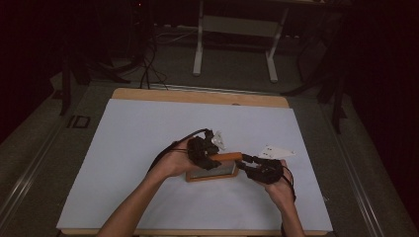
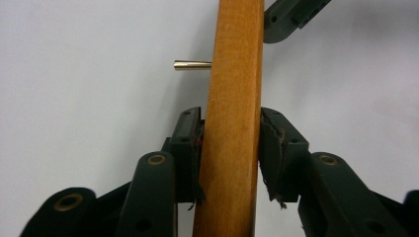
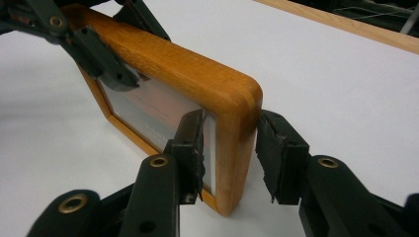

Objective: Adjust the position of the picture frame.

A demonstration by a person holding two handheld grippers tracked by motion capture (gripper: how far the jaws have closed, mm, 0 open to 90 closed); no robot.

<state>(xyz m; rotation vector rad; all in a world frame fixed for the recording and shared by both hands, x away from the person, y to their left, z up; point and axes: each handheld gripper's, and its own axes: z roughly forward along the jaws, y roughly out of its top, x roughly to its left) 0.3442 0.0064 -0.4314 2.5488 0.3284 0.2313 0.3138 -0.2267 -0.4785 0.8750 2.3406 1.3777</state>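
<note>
A wooden picture frame (image 1: 212, 173) with a glass front is held on edge over the white table cover, one lower corner touching the cover. My left gripper (image 1: 213, 160) comes from the left and is shut on the frame's top rail (image 2: 237, 49), a pad against each face. My right gripper (image 1: 245, 159) comes from the right and is shut on the frame's near corner (image 3: 237, 98), one pad on the glass side and the other on the outer wood. In the right gripper view the left gripper's jaws (image 3: 99, 54) clamp the far rail. A short brass pin (image 2: 191, 64) sticks out beside the frame.
A white card-like piece (image 1: 276, 151) lies just right of the hands, and a small white part (image 1: 217, 139) lies behind the left gripper. The white cover (image 1: 148, 148) spreads wide to the left and front. The table's wooden back edge (image 1: 197, 95) runs behind.
</note>
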